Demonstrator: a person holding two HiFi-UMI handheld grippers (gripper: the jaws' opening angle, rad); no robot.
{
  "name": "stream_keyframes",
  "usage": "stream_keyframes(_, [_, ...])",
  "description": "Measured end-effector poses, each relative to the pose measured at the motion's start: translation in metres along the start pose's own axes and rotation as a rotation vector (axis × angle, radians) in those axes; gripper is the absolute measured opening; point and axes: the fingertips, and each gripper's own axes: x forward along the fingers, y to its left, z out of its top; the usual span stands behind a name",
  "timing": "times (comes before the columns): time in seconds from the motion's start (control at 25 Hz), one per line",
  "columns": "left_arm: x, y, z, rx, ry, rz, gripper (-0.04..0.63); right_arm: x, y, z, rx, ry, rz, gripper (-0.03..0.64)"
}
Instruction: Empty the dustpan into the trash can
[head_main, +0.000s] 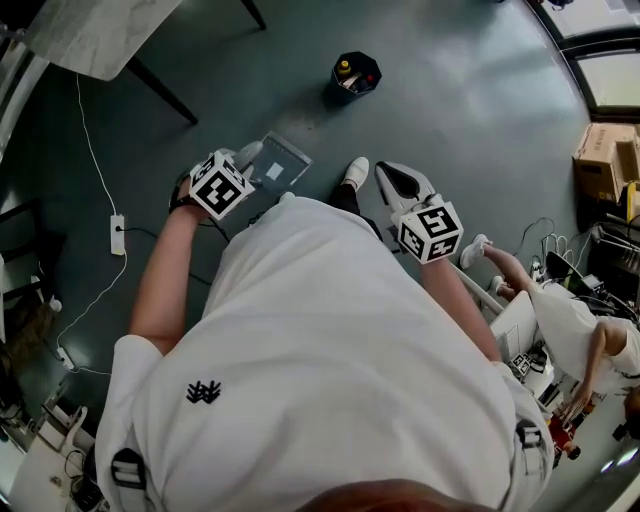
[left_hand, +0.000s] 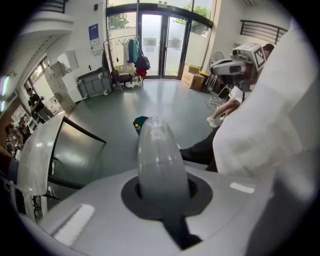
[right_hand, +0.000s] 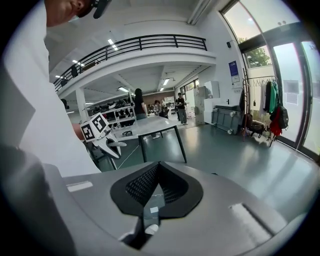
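Note:
A grey translucent dustpan (head_main: 277, 163) hangs in front of my left gripper (head_main: 243, 158), level with the floor. In the left gripper view the jaws are shut on the dustpan's rounded handle (left_hand: 158, 160). The small dark trash can (head_main: 356, 75) stands on the floor ahead and to the right, with a yellow-capped item inside; it shows as a teal rim (left_hand: 140, 122) behind the handle. My right gripper (head_main: 397, 179) is held at the right of my body, shut, with nothing between its black pads (right_hand: 150, 187). It is well apart from the dustpan.
A table (head_main: 100, 35) with dark legs stands at the far left, with a power strip (head_main: 117, 233) and white cable below it. Cardboard boxes (head_main: 605, 160) and a crouching person (head_main: 570, 330) are at the right. My shoe (head_main: 355, 172) points at the can.

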Motion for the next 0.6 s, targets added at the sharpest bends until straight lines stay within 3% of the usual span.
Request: stream_keyframes(0.6, [-0.007, -0.010, -0.023, -0.029, 0.006, 0.013, 0.060, 0.000, 0.011, 0.007, -0.027, -0.020, 0.000, 0.002])
